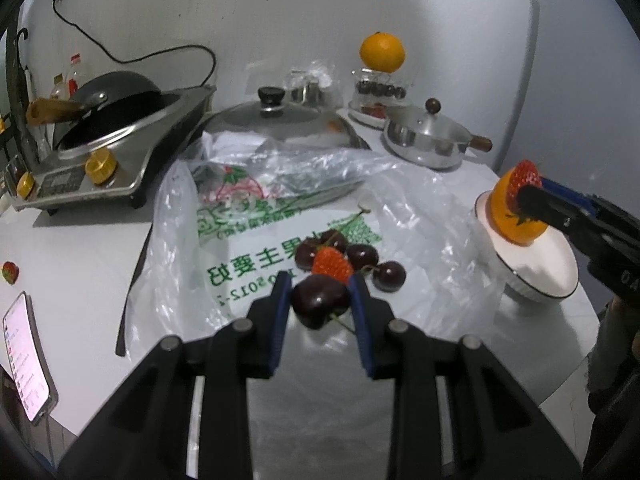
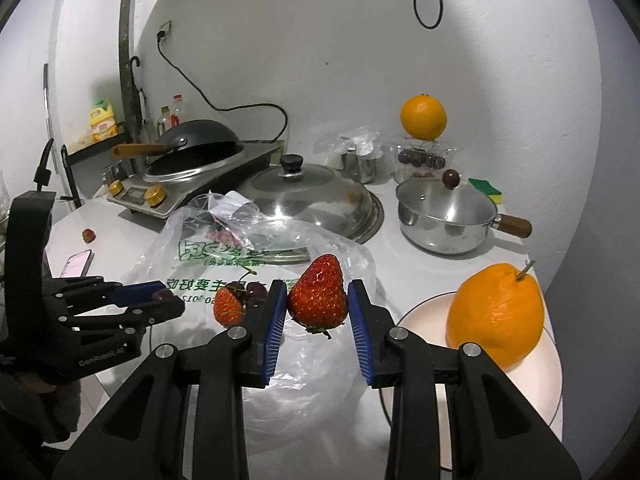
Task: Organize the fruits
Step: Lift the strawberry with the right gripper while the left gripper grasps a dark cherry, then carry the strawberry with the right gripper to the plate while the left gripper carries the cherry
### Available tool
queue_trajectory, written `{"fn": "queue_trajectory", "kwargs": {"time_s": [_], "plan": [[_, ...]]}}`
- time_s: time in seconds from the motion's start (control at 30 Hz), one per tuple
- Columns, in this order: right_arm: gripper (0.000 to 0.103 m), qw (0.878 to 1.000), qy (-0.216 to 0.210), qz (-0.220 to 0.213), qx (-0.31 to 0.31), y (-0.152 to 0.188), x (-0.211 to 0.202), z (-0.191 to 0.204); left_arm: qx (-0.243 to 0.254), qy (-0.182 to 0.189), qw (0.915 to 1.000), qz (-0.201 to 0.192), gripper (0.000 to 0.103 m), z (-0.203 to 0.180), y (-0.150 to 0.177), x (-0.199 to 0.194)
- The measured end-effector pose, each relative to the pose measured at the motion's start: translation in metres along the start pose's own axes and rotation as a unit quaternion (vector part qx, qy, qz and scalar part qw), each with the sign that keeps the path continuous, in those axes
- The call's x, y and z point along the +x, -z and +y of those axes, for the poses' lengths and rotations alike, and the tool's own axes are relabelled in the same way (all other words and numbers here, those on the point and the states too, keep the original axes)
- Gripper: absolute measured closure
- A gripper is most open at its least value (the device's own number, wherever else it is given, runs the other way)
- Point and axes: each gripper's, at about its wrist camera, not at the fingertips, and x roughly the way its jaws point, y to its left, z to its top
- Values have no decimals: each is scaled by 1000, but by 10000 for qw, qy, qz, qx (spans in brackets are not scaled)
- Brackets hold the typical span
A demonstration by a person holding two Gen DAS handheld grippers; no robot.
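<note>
The left gripper (image 1: 319, 294) pinches a cherry (image 1: 318, 305) between its jaws; just beyond them, more cherries (image 1: 362, 256) and a small strawberry (image 1: 332, 266) lie on the bag (image 1: 256, 224). The right gripper (image 2: 317, 300) pinches a large strawberry (image 2: 319, 293), with the orange (image 2: 496, 316) on the plate (image 2: 550, 364) right of its jaws. Squeezing harder could bruise either soft fruit; a loose grip could drop it. Only the right view shows the sponge (image 2: 485, 190); only the left view shows the cherry whole.
</note>
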Motion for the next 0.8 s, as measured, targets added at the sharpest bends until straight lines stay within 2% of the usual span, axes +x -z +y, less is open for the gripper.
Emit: {"fn": "queue_trajectory", "kwargs": {"time_s": [0.33, 0.8], "plan": [[69, 9996, 254, -34, 101, 5, -13, -22, 116, 123, 9997, -158, 72, -18, -10, -8], [69, 9972, 623, 4, 418, 27, -32, -77, 487, 384, 9980, -123, 72, -76, -23, 3]]}}
